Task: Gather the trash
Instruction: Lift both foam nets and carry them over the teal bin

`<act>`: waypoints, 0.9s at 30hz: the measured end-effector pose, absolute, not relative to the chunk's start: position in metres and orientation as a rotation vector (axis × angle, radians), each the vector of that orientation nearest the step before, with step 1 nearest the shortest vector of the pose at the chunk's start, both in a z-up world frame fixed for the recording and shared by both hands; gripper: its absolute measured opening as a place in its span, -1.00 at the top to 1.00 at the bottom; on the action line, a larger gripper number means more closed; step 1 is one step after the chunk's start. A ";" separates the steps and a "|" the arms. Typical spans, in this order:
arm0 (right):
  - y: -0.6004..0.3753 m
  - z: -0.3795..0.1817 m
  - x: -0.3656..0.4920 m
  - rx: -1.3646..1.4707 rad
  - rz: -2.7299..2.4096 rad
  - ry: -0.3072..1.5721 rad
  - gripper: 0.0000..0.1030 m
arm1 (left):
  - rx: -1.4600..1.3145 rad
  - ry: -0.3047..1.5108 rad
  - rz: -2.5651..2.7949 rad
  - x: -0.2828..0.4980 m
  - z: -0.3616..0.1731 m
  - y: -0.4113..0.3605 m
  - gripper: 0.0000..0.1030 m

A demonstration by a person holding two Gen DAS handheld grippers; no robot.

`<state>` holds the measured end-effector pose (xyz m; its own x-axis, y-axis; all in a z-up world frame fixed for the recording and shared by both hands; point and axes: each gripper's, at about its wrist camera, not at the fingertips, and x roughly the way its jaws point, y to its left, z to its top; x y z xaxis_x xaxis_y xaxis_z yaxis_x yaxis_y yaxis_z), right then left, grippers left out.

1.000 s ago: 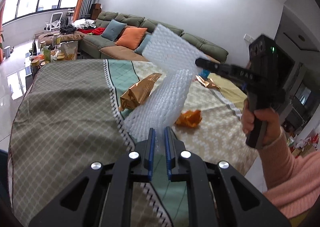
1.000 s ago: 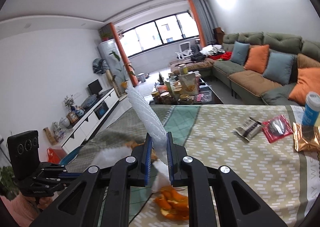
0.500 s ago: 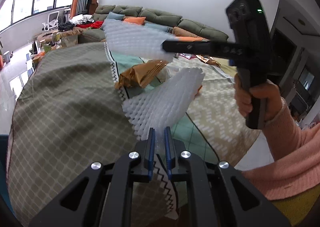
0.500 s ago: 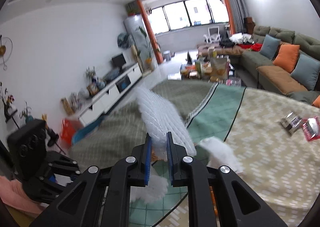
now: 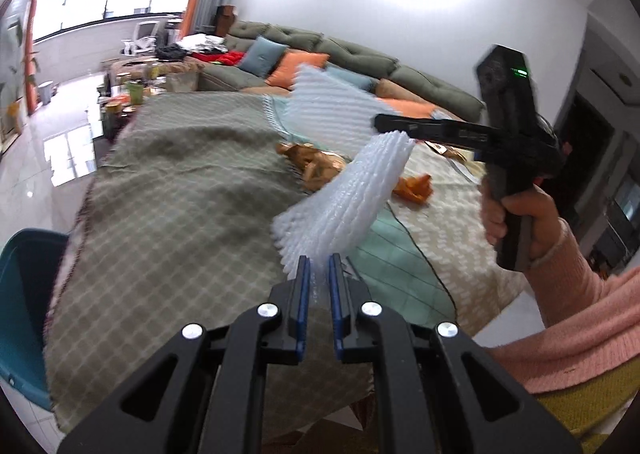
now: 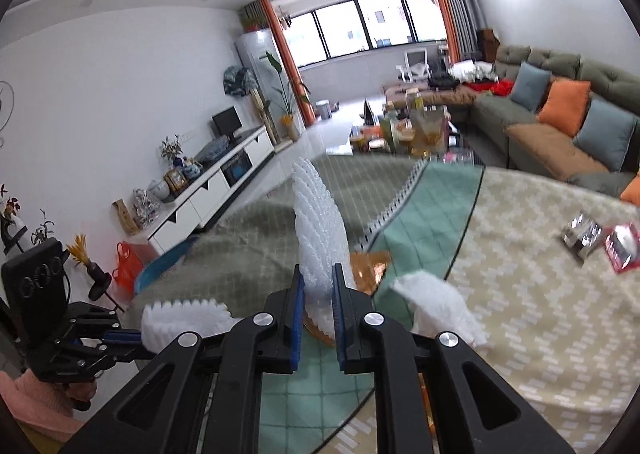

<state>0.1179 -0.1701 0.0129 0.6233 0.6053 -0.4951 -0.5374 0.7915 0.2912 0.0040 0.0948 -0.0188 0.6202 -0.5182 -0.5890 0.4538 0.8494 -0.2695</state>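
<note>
Left gripper and right gripper: fingers each clenched on white foam netting, above cloth-covered surface.

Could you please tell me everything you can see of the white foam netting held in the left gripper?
The white foam netting is a soft, ribbed mesh sleeve, like fruit packing foam, translucent white with a jagged, toothed edge. Its lower end is pinched between the blue pads of the left gripper, which is shut on it. From there it rises and leans to the right above the table's patterned cloth, off the surface. In the left wrist view its top end overlaps the right gripper's finger; whether they touch I cannot tell. It looks slightly blurred.
</note>
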 end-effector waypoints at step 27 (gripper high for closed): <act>-0.030 0.023 0.110 0.070 0.983 0.627 0.75 | -0.229 0.577 -0.172 -0.034 0.010 0.226 0.79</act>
<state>0.1095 -0.0304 0.0230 0.3943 0.7935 -0.4636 -0.7543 0.5676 0.3299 -0.0340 0.2255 0.0101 0.8251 -0.2240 -0.5187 0.0961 0.9603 -0.2618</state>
